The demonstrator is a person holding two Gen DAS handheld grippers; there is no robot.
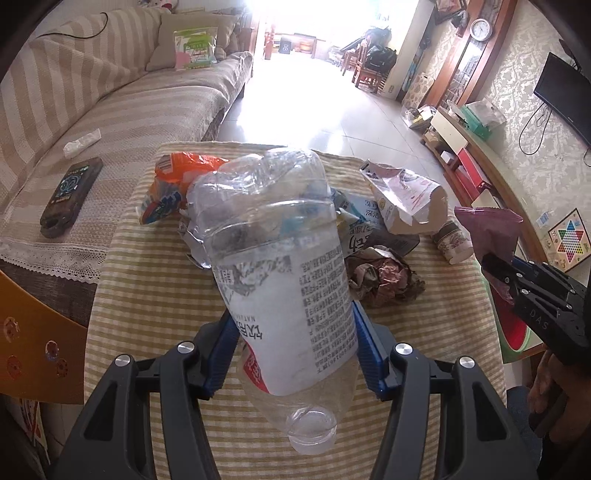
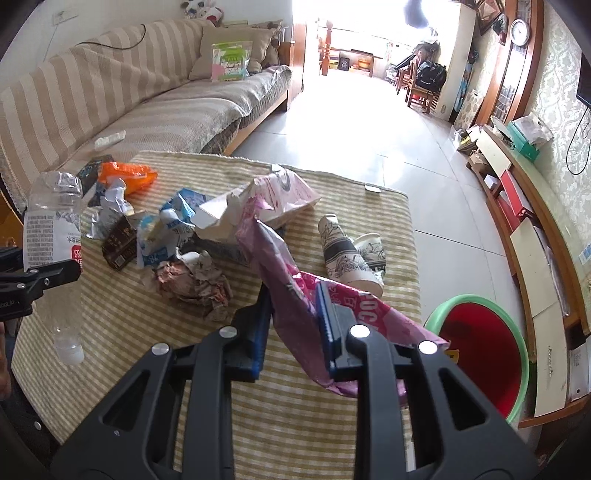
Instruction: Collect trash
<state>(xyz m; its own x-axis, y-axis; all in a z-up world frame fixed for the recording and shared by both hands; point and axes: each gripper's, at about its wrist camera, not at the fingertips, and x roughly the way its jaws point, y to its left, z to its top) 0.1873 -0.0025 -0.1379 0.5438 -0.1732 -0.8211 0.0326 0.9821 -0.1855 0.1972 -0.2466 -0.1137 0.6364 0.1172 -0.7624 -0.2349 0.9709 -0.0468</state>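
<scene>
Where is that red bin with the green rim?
In the right wrist view, the red bin stands on the floor at lower right, just beyond the table's right edge, near the pink wrapper.

This is a lived-in family living room. A striped sofa (image 2: 122, 92) with cushions runs beside the low cloth-covered table (image 2: 258, 424); across the tiled floor from the sofa stand a wall clock (image 1: 480, 28), a mounted television (image 1: 563, 98) and a long low cabinet (image 2: 532, 236).

Blown-out daylight from far doorway (image 1: 291, 37), glare on floor (image 1: 295, 110), fisheye-curved dark corners
</scene>
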